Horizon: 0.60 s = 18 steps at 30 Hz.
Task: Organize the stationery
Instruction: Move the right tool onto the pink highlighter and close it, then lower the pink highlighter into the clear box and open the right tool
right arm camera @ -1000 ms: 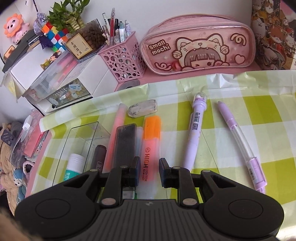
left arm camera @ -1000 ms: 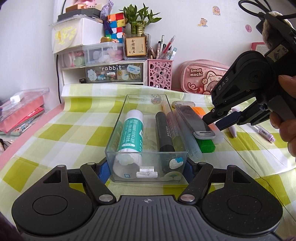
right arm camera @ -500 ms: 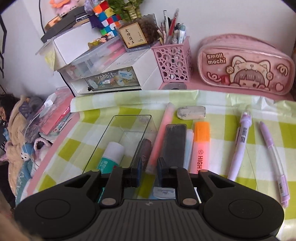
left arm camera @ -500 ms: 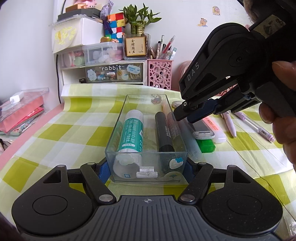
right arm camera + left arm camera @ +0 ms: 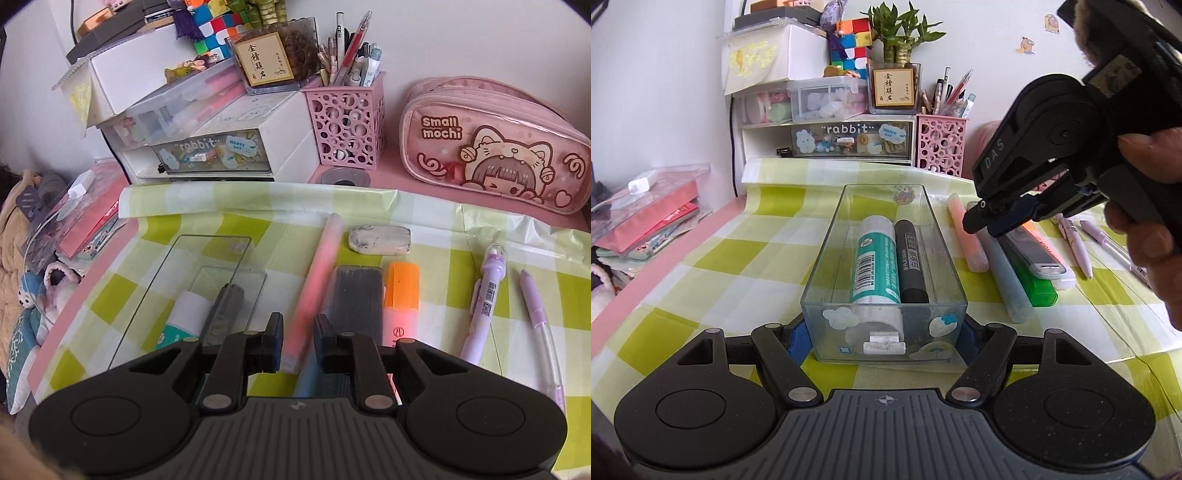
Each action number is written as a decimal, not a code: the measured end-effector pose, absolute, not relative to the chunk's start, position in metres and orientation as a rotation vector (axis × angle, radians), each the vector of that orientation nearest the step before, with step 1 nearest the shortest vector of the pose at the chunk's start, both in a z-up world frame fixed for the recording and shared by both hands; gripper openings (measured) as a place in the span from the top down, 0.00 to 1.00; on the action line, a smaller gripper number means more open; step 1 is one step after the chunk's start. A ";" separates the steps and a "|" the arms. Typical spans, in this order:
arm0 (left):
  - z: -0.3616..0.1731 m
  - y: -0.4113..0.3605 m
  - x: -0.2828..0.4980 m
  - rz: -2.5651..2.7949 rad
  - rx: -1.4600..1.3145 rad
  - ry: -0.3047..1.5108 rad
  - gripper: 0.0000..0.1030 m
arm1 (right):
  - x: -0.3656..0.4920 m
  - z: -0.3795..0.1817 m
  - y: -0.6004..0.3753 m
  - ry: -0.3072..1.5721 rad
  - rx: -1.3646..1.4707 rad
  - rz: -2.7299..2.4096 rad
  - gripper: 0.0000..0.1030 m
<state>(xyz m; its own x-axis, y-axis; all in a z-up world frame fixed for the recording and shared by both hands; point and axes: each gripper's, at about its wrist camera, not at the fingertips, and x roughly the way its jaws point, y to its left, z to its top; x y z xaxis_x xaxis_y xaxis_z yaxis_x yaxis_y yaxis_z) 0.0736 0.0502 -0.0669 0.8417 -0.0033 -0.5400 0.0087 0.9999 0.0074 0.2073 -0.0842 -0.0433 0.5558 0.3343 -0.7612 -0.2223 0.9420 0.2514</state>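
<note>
Clear rectangular plastic organiser tray (image 5: 827,258): stands on the table under a green-and-white checked cloth (image 5: 738,254). The left tongs (image 5: 884,341) are clamped across its near end, one pad against each side wall.

Contents: white-and-teal glue stick (image 5: 875,266) and black marker (image 5: 911,264), lying side by side along the tray.

Loose stock, just beside the tray's right wall: pale pink highlighter stick (image 5: 314,288), dark grey flat case (image 5: 356,299), orange highlighter (image 5: 400,295), green highlighter (image 5: 1036,284). Further right lie two lilac pens (image 5: 484,306); a smudged white eraser (image 5: 380,240) lies behind.

Right tongs (image 5: 298,341): empty, jaws narrowed to a small gap, hovering over the pink stick's near end.

Hazards, as judged: the gap looks barely wider than the stick, so a descent off its line could roll the stick against the tray wall or the grey case. A grip at the very end would let the long body droop and catch the tray rim on transfer.
</note>
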 end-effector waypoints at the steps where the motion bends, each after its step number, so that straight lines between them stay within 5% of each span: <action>1: -0.067 0.050 0.073 -0.005 0.011 0.568 0.30 | 0.212 -0.043 -0.082 0.925 0.125 0.323 0.89; 11: -0.070 0.050 0.072 -0.017 0.012 0.554 0.30 | 0.253 -0.055 -0.053 0.984 -0.036 0.264 0.87; 18: -0.070 0.051 0.072 -0.021 -0.002 0.551 0.30 | 0.236 -0.055 -0.076 0.974 0.188 0.293 0.89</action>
<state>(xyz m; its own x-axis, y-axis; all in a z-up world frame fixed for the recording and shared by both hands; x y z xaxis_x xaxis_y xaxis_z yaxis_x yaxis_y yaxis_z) 0.0717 0.0514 -0.0700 0.8517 -0.0207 -0.5236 0.0197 0.9998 -0.0075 0.2356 -0.0761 -0.0551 0.5275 0.3274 -0.7839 -0.1597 0.9445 0.2870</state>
